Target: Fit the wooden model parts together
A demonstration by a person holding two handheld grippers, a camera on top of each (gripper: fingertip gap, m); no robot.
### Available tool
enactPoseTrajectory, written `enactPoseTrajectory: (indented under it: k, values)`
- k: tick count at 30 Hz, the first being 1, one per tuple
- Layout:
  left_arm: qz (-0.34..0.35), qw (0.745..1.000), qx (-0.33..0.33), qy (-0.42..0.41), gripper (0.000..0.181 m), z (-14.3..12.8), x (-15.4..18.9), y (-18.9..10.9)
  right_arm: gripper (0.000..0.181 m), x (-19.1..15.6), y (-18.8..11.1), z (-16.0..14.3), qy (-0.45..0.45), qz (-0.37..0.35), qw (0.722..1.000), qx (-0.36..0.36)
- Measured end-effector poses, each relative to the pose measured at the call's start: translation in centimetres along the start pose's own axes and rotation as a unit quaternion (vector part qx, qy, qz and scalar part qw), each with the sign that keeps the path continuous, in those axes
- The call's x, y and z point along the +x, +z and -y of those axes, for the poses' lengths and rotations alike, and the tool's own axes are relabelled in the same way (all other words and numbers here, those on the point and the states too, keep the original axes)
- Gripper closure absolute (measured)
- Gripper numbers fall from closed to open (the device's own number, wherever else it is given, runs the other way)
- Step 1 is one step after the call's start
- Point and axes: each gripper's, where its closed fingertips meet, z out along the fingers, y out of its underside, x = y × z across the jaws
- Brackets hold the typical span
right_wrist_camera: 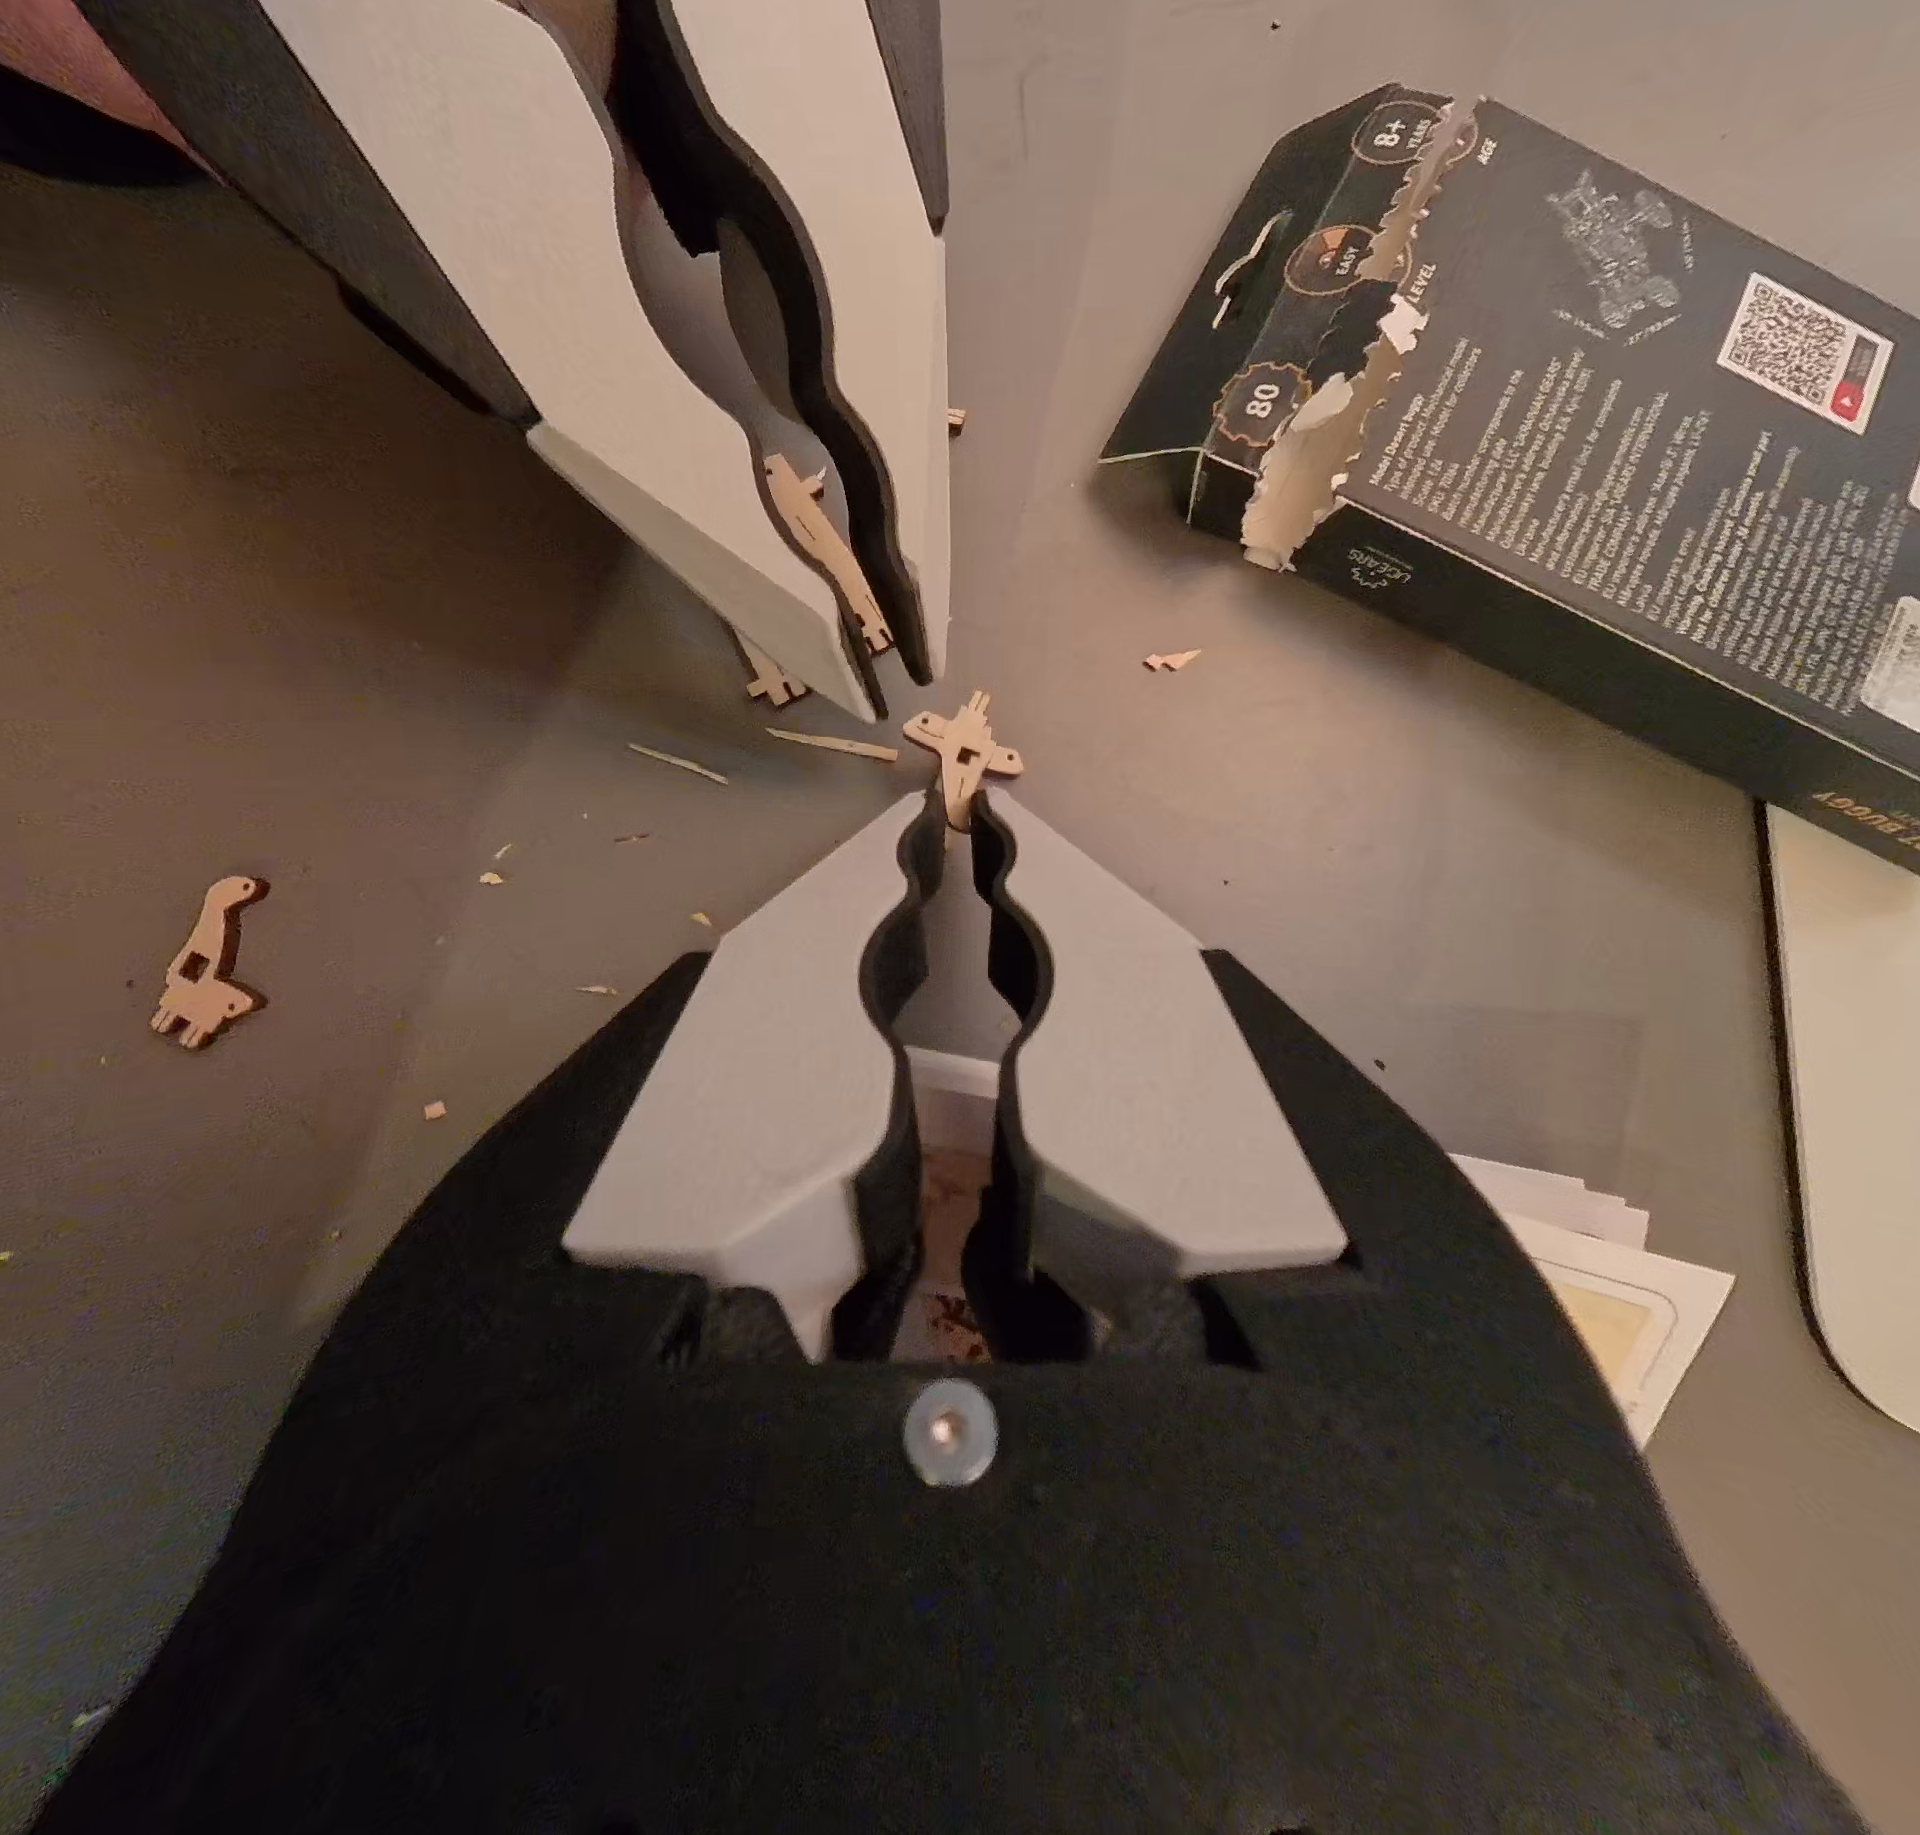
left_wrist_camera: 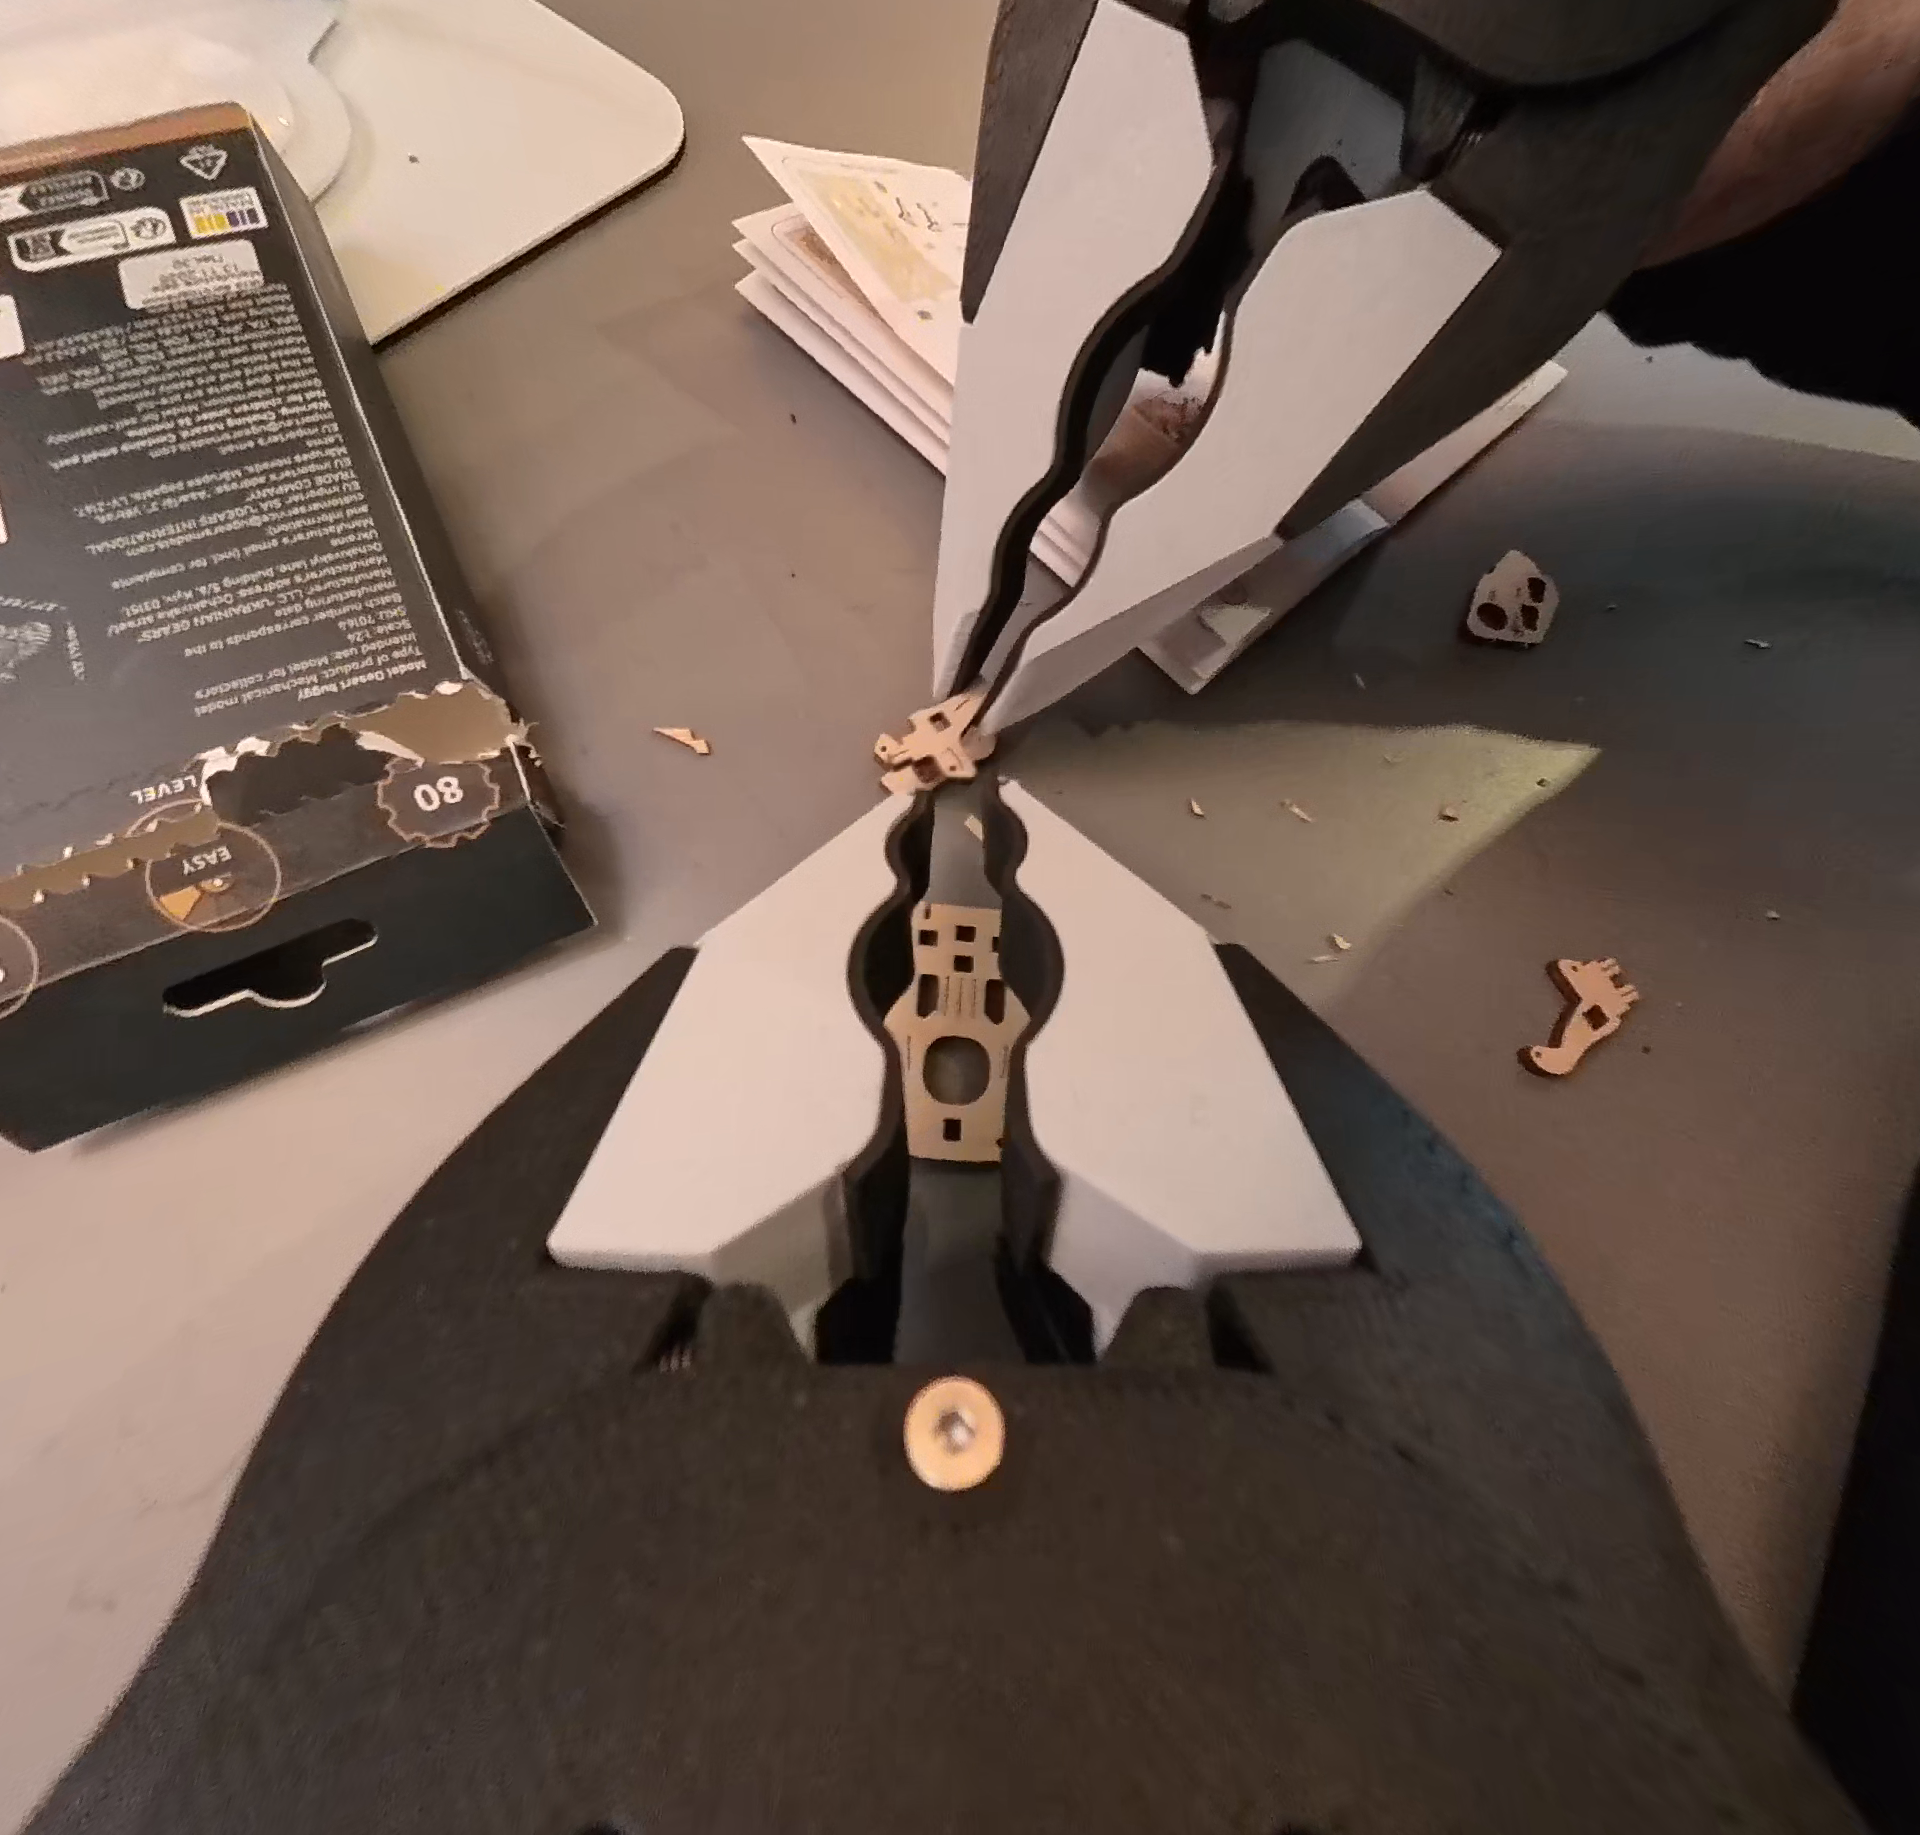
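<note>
Thin pale wooden parts (left_wrist_camera: 928, 752) with dark cut edges. Torn glossy cardboard box (right_wrist_camera: 1621, 497); smooth matt grey worktop (left_wrist_camera: 665, 538).

My left tongs' camera looks down along its fingers, close over the grey table (left_wrist_camera: 644, 559); my right tongs' camera does likewise, facing it from the opposite side. Both share the small wooden part (left_wrist_camera: 928, 749) (right_wrist_camera: 961, 746) between the tips, and the torn black box (left_wrist_camera: 208, 559) (right_wrist_camera: 1621, 497).

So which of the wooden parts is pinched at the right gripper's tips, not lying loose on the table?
The small cross-shaped part, gripped at the tips of the right gripper. The foot-shaped part lies loose; the flat slotted plate sits clamped in the left gripper.
</note>
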Motion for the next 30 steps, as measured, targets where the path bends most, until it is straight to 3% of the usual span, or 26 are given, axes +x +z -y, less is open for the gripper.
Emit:
enactPoseTrajectory:
  k: [30]
  values:
    - [0.002,1.000,-0.005,0.000,0.174,-0.16,-0.06,0.13,0.179,0.01,0.46,0.34,-0.058,0.036,0.998,-0.008]
